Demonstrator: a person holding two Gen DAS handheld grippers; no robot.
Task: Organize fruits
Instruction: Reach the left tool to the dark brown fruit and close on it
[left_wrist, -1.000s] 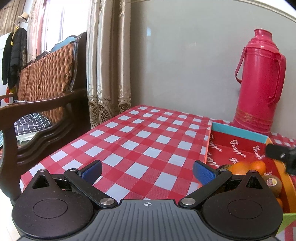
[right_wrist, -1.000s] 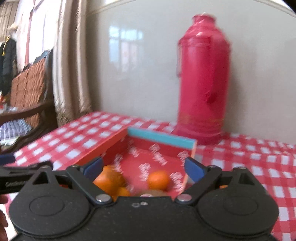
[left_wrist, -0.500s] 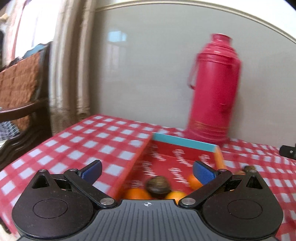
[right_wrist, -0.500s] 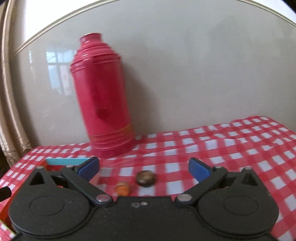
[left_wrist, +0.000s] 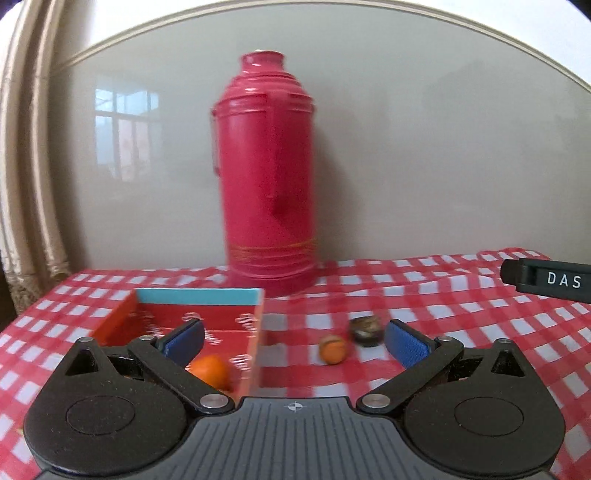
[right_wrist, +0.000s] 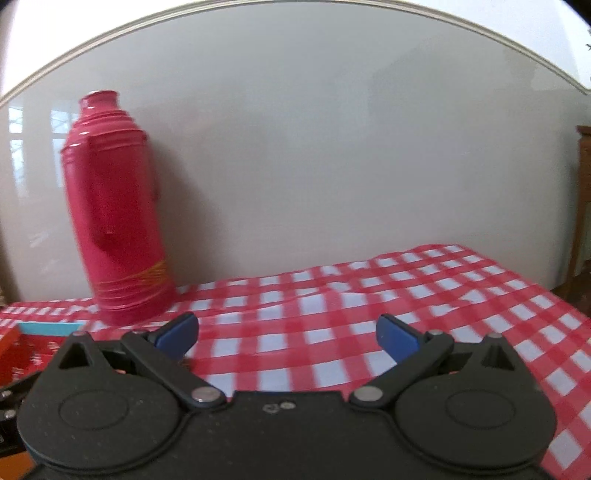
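Left wrist view: our left gripper (left_wrist: 293, 341) gapes empty, an orange (left_wrist: 333, 349) between its fingers; our right gripper (right_wrist: 287, 334) gapes empty too.

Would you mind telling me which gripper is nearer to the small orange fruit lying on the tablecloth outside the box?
Left. The left gripper is open with the small orange fruit just ahead between its fingers. The right gripper faces bare tablecloth, the fruit out of its view.

White capital letters "DAS" stand on the black bar (left_wrist: 550, 280) entering at the right edge of the left wrist view (the word is cut off by the frame). White script is printed inside the red box (left_wrist: 192, 325), but it is too blurred to read.
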